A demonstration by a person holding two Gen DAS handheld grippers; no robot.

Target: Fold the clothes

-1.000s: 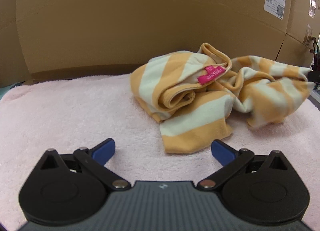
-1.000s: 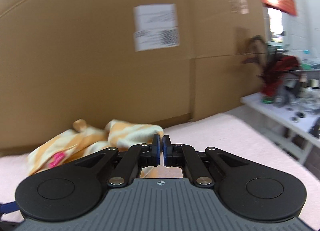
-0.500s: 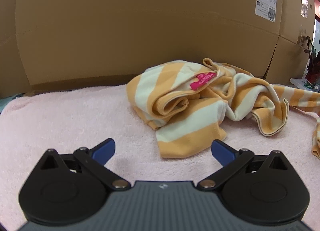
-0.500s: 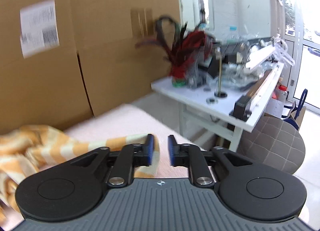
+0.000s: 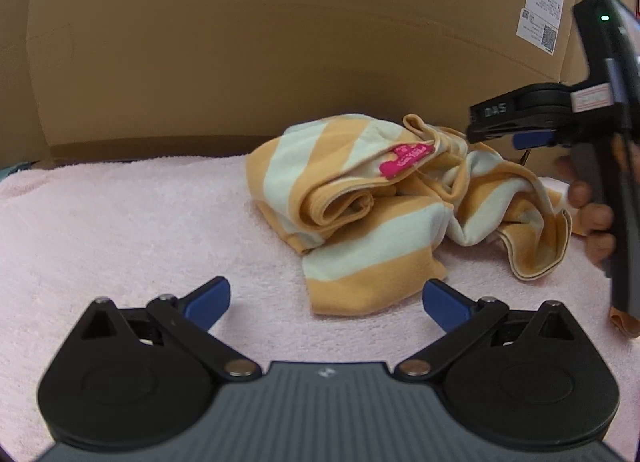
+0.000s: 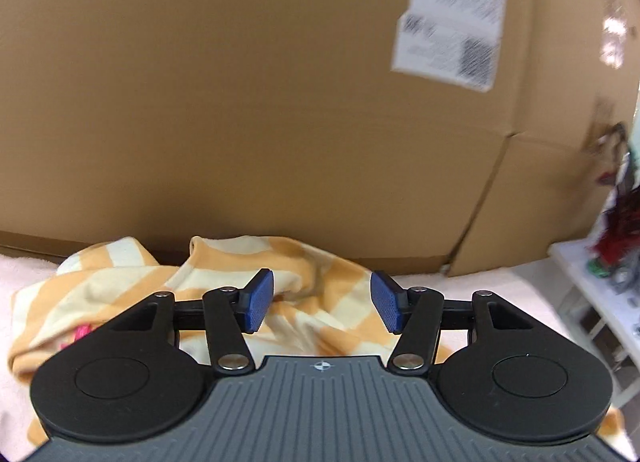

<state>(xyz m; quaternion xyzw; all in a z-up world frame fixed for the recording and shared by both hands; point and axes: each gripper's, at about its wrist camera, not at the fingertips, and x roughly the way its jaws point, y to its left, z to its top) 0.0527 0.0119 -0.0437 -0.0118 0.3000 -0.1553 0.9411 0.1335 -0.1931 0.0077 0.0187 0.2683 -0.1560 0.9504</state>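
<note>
A crumpled orange-and-cream striped garment [image 5: 360, 214] with a pink label [image 5: 404, 158] lies on a pink towel [image 5: 120, 230]. My left gripper [image 5: 326, 298] stands open just in front of the garment's near hem, nothing between its blue pads. In the left wrist view my right gripper [image 5: 504, 130], held by a hand [image 5: 592, 214], hovers over the garment's right part. From the right wrist view my right gripper [image 6: 322, 304] is open above the garment [image 6: 312, 294], its pads apart and holding nothing.
A tall cardboard wall [image 5: 280, 42] with a white shipping label [image 5: 540, 14] stands right behind the towel. To the right, off the towel, a white table [image 6: 600, 294] carries red feathers and small clutter.
My right gripper let go of the garment's corner, opened, and swung back from the right to hover over the pile. The garment's right part dropped onto the towel. My left gripper stayed put.
</note>
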